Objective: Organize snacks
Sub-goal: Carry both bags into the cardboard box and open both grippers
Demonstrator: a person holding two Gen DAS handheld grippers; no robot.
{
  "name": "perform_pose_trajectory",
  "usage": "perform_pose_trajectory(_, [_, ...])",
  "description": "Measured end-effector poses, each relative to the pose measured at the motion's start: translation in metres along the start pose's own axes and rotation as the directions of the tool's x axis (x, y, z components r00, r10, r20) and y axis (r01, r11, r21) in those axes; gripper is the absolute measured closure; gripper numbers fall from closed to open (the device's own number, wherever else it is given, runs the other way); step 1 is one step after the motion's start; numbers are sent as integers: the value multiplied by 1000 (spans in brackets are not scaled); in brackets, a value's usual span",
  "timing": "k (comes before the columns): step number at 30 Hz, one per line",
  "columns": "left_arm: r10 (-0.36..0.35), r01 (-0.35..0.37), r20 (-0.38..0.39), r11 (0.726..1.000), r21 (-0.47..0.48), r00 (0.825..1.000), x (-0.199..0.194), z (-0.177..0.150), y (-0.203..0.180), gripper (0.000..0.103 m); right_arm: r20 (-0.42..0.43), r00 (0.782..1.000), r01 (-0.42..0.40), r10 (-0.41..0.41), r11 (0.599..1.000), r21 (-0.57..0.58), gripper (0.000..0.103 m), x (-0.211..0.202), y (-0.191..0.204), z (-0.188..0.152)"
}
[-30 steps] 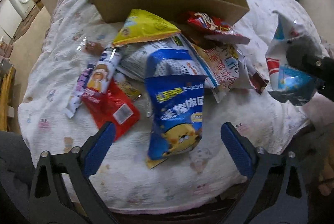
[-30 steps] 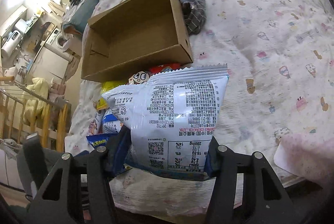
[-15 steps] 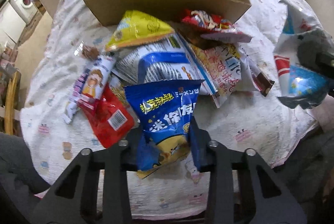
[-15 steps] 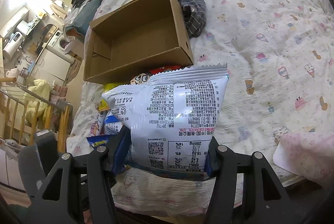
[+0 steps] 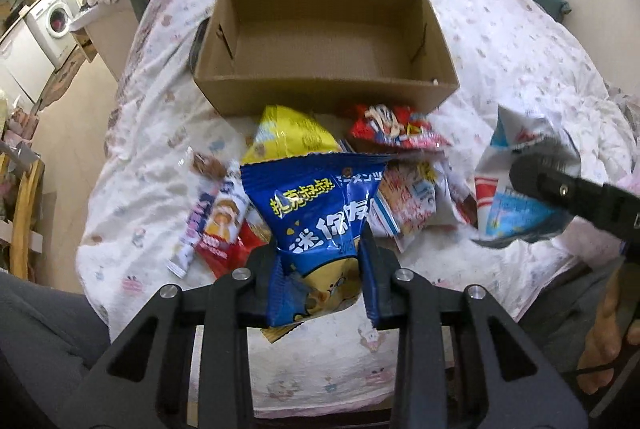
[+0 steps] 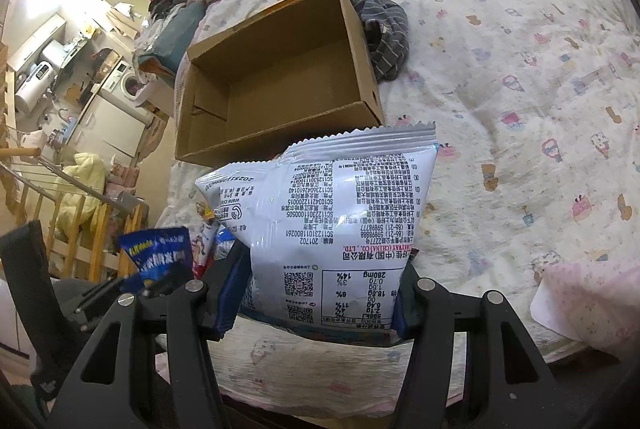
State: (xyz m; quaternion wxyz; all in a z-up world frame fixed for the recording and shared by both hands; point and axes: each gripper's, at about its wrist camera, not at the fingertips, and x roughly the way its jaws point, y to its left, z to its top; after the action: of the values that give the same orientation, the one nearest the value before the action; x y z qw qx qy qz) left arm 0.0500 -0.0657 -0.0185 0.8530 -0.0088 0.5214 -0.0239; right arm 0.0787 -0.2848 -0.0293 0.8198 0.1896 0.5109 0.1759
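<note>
While we look along the left gripper (image 5: 322,269), its two fingers are clenched on the lower part of a blue snack bag (image 5: 320,221), which is lifted clear of the bedsheet (image 5: 136,189) and stands upright between them, yellow lettering facing us. Beyond the bag, toward twelve o'clock, we see the cardboard box (image 5: 324,95) lying open on the bed with nothing visible inside it. Between box and bag the remaining snacks lie in a loose heap: a yellow bag (image 5: 288,137) just under the box's near wall, a red-and-white bag (image 5: 394,127) at about one o'clock touching that wall, a red packet (image 5: 226,249) and a slim white stick pack (image 5: 192,229) at about ten o'clock, and a white printed pouch (image 5: 412,197) to the right of the blue bag. At three o'clock the right gripper (image 5: 556,185) enters as a dark blurred bar, carrying a white-and-light-blue bag (image 5: 516,197).

From the right wrist we see that same bag as a white snack bag (image 6: 332,229), its printed back toward us, pinched by its bottom corners between the right gripper (image 6: 316,305) fingers and held above the sheet. The box (image 6: 280,133) sits at twelve o'clock behind it, mouth open. At nine o'clock the blue bag (image 6: 156,253) shows, blurred. A grey striped garment (image 6: 384,41) lies against the box's right end, at about one o'clock. We can also make out a washing machine (image 5: 56,19) at ten o'clock in the left view.
</note>
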Motion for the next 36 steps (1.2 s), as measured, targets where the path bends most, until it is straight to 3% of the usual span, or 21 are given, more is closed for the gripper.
perform_pose_trajectory(3, [-7, 7, 18, 1000, -6, 1000, -7, 13, 8, 75, 10, 1000, -27, 27, 1000, 1, 43, -4, 6, 7])
perform_pose_trajectory(12, [-11, 13, 102, 1000, -18, 995, -14, 79, 35, 75, 70, 997, -6, 13, 995, -101, 43, -4, 48, 57])
perform_pose_trajectory(23, [-5, 6, 162, 1000, -5, 987, 5, 145, 55, 75, 79, 997, 20, -11, 992, -122, 43, 43, 62, 127])
perform_pose_trajectory(31, [20, -9, 219, 999, -52, 976, 47, 167, 71, 75, 103, 994, 37, -21, 988, -151, 43, 85, 46, 132])
perform_pose_trajectory(33, [-1, 15, 186, 997, -75, 982, 60, 168, 73, 75, 117, 989, 111, -92, 979, -170, 43, 92, 45, 130])
perform_pose_trajectory(36, [-14, 28, 160, 996, -87, 987, 74, 169, 73, 75, 125, 988, 111, -88, 975, -193, 43, 97, 44, 132])
